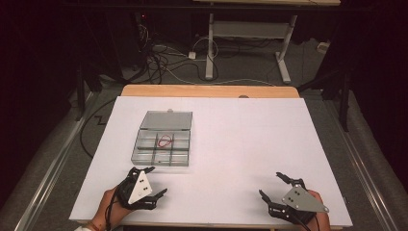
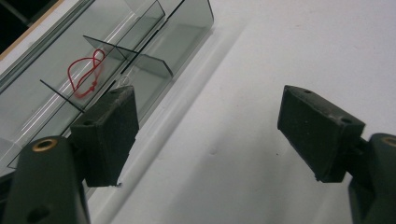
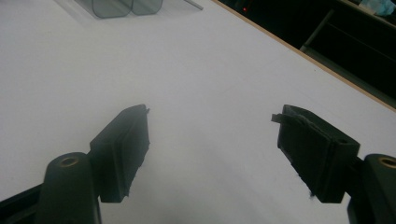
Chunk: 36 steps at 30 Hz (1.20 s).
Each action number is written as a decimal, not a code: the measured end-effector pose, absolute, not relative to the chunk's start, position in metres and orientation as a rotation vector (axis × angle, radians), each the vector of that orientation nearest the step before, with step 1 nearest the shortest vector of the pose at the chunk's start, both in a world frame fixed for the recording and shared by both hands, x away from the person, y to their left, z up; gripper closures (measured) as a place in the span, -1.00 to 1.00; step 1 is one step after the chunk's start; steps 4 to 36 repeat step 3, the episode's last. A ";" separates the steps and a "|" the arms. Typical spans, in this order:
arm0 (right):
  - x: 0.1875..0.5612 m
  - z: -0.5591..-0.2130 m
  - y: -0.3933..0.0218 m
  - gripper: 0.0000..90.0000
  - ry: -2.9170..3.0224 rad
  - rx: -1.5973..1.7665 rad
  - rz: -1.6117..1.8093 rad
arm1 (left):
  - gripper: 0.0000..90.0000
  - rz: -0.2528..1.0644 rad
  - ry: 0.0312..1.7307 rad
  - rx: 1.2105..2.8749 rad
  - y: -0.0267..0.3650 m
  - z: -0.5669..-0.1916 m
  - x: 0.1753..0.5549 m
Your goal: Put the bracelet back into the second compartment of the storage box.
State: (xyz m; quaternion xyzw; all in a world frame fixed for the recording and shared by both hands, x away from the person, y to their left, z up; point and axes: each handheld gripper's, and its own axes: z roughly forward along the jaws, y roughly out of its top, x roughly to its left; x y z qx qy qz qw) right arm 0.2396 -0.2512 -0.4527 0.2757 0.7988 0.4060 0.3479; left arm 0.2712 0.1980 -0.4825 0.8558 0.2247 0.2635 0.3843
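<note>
Both grippers idle, fingers spread, nothing held.
High view: I see left gripper [image 1: 154, 181] just below clear box [image 1: 161, 139], lid open, on white bench [image 1: 250, 144]; right gripper [image 1: 273, 185] well apart. Left gripper view: red cord [image 2: 86, 74] in a box compartment, fingers [image 2: 107, 135] wide beside box wall. Right gripper view: fingers [image 3: 121, 149] wide over bare bench.

1. The white surface [image 1: 250, 144] lies bare across its middle and right side.
2. A clear divided box [image 1: 161, 148] with its lid [image 1: 166, 120] open behind stands left of centre.
3. The left tool [image 1: 155, 182] sits just beside the box's near wall, jaws apart.
</note>
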 end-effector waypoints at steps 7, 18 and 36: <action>0.241 -0.453 -0.254 -0.43 2.070 0.725 1.051 | -0.56 0.668 0.564 2.191 0.197 -0.482 0.273; 0.241 -0.453 -0.254 -0.43 2.070 0.725 1.051 | -0.56 0.668 0.564 2.191 0.197 -0.482 0.273; 0.241 -0.453 -0.254 -0.43 2.070 0.725 1.051 | -0.56 0.668 0.564 2.191 0.197 -0.482 0.273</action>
